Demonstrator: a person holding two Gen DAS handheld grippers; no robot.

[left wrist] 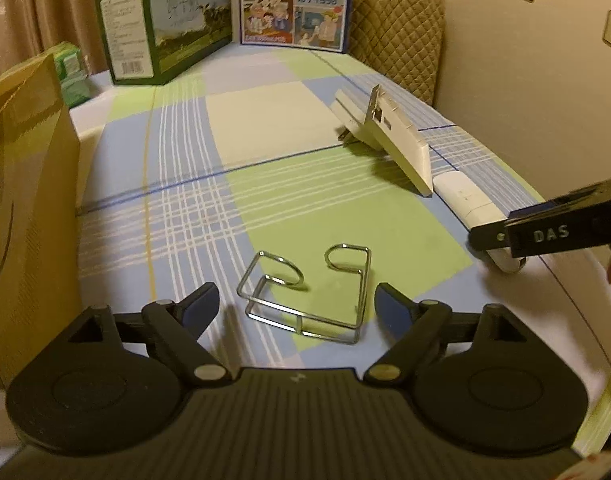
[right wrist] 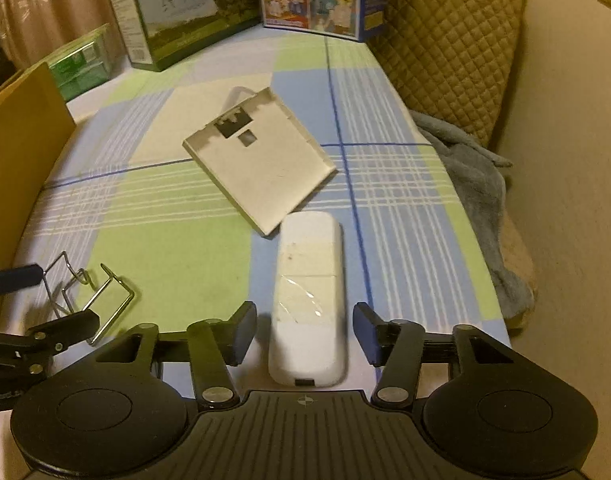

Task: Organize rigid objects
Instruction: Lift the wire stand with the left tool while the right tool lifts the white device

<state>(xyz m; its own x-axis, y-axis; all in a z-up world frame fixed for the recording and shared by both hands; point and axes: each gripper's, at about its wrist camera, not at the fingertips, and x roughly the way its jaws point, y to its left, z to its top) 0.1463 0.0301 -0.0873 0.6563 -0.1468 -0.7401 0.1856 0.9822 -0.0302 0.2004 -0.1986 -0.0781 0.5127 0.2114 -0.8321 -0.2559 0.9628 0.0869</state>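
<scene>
A bent chrome wire holder point(left wrist: 305, 292) lies on the checked cloth between the open fingers of my left gripper point(left wrist: 297, 306); it also shows in the right wrist view point(right wrist: 89, 296). A white remote-shaped case point(right wrist: 307, 308) lies lengthways between the open fingers of my right gripper point(right wrist: 303, 334), not pinched. It shows in the left wrist view point(left wrist: 471, 202) with the right gripper's finger point(left wrist: 545, 232) over its near end. A flat white plastic tray point(right wrist: 261, 160) leans tilted just beyond the remote, also in the left wrist view point(left wrist: 389, 132).
A brown cardboard box point(left wrist: 25, 208) stands at the left edge. A green carton point(left wrist: 165, 20) and a blue picture carton point(left wrist: 295, 0) stand at the back. A quilted cushion point(right wrist: 449, 40) and grey cloth point(right wrist: 477, 176) lie along the right side.
</scene>
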